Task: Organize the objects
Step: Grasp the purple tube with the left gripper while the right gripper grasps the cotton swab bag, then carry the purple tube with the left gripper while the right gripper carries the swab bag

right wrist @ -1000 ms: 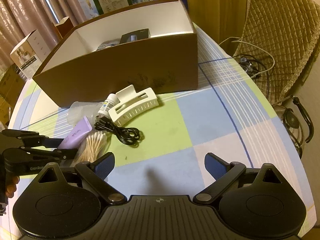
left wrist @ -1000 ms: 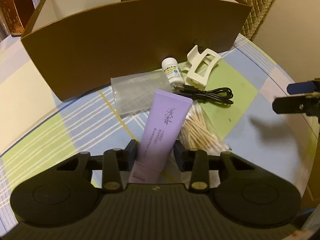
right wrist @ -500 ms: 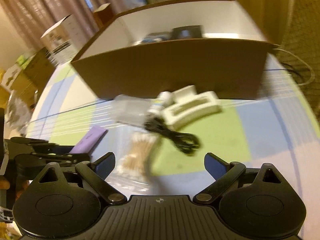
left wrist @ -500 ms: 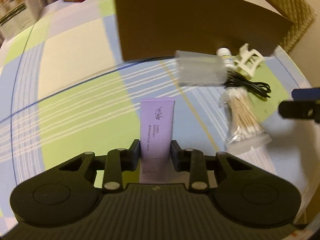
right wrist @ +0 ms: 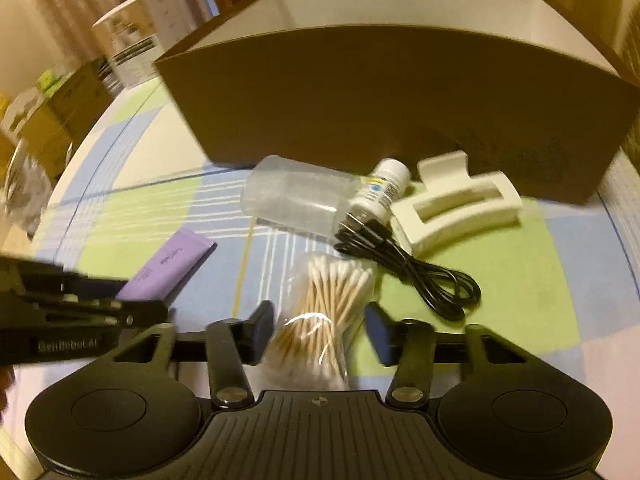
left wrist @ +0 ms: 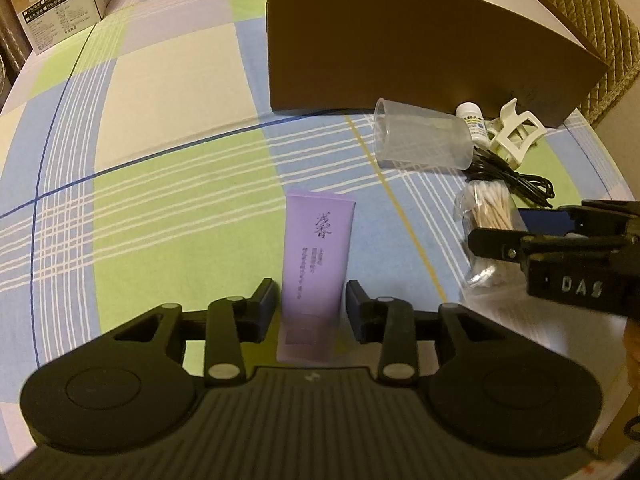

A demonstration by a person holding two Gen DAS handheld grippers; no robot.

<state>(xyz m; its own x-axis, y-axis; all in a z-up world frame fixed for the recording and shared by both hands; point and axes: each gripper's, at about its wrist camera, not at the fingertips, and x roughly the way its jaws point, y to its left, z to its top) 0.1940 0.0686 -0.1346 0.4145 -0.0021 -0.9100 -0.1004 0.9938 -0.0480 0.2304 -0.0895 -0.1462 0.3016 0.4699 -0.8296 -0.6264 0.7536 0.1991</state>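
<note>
A purple tube (left wrist: pixel 316 258) lies on the checked tablecloth between the fingers of my left gripper (left wrist: pixel 311 300). The jaws stand a little apart from its sides, so the gripper is open. The tube also shows in the right wrist view (right wrist: pixel 170 266). My right gripper (right wrist: pixel 314 330) is open, with its fingers on either side of a clear bag of cotton swabs (right wrist: pixel 324 312). The bag also shows in the left wrist view (left wrist: pixel 490 210). The jaws do not press the bag.
A brown cardboard box (right wrist: pixel 380 96) stands behind. In front of it lie a clear plastic cup (right wrist: pixel 296 196), a small white bottle (right wrist: pixel 380 190), a cream hair claw (right wrist: pixel 456 204) and a coiled black cable (right wrist: pixel 416 272). Cartons (left wrist: pixel 60 0) stand at the far left.
My left gripper carried the tube left, away from the pile, set it down and let go. My right gripper swung left and narrowed around the swab bag.
</note>
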